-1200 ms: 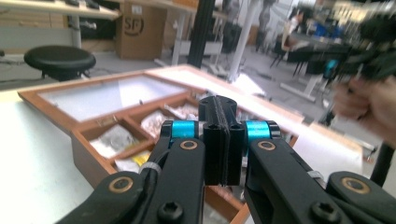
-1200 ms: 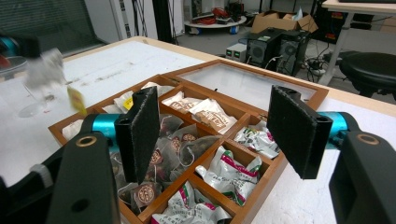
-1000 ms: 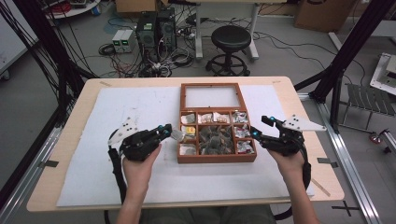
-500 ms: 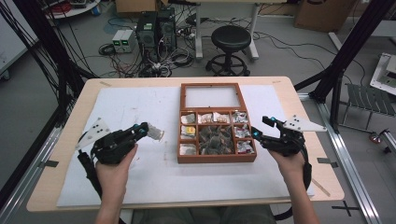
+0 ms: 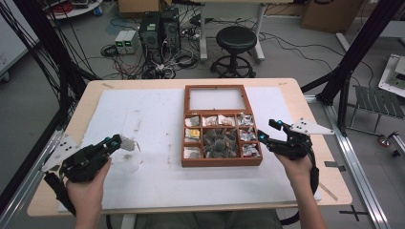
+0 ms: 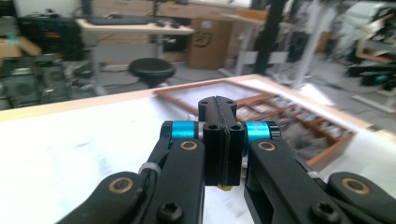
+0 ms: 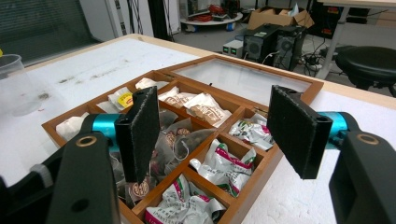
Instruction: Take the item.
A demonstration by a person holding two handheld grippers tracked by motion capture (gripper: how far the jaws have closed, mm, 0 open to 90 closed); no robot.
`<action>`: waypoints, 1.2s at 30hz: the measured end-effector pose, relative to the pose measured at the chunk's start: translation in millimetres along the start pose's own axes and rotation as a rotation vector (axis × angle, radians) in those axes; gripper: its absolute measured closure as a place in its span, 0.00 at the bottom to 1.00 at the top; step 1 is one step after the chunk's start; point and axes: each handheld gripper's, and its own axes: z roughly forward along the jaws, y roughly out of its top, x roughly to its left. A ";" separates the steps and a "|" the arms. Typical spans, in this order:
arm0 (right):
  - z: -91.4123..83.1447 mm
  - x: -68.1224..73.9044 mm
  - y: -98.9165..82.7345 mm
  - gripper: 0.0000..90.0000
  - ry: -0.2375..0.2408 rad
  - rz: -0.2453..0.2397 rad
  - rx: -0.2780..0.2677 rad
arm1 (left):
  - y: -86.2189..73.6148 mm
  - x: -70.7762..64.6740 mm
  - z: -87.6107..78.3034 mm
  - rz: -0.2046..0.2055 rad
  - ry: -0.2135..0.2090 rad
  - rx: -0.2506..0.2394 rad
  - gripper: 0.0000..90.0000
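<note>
A wooden box (image 5: 222, 163) with several compartments of tea packets lies at mid table, its glass lid (image 5: 216, 99) laid open behind it. My left gripper (image 5: 114, 140) is at the front left of the white mat, shut on a small pale tea packet (image 5: 127, 142) that sticks out from its tips above a clear plastic cup (image 5: 125, 161). In the left gripper view the jaws (image 6: 218, 107) are pressed together, with a yellow scrap under them. My right gripper (image 5: 268, 131) hovers open at the box's right side; its pads (image 7: 140, 130) stand apart over the packets (image 7: 224, 168).
The clear cup (image 7: 11, 79) stands on the white mat (image 5: 157, 114) left of the box (image 7: 261, 172). Off the table's far edge are a black stool (image 5: 236, 38) and computers with cables (image 5: 157, 33). Black frame posts stand at both sides.
My left gripper has moved left from the box's edge to the front left of the mat, carrying the pale packet. The right gripper has stayed in place.
</note>
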 end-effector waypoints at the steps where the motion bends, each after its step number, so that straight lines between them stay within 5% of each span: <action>1: 0.4 0.1 -0.3 0.40 0.000 0.000 0.000 | -1.9 2.0 -2.4 -0.001 0.012 -0.001 0.99; 12: 3.4 1.8 -1.6 0.40 0.003 0.000 0.012 | -18.5 14.3 -8.8 0.010 0.110 0.035 0.99; 29: 2.8 1.2 -2.1 0.40 0.002 0.000 0.010 | -32.2 14.7 6.4 0.008 0.132 0.077 0.98; 31: 2.6 1.2 -2.1 0.40 0.001 0.000 0.010 | -33.1 15.8 7.5 -0.003 0.141 0.075 0.84; 36: 1.8 0.6 -1.8 0.40 0.000 0.002 0.006 | -31.1 16.6 5.9 -0.013 0.148 0.057 0.67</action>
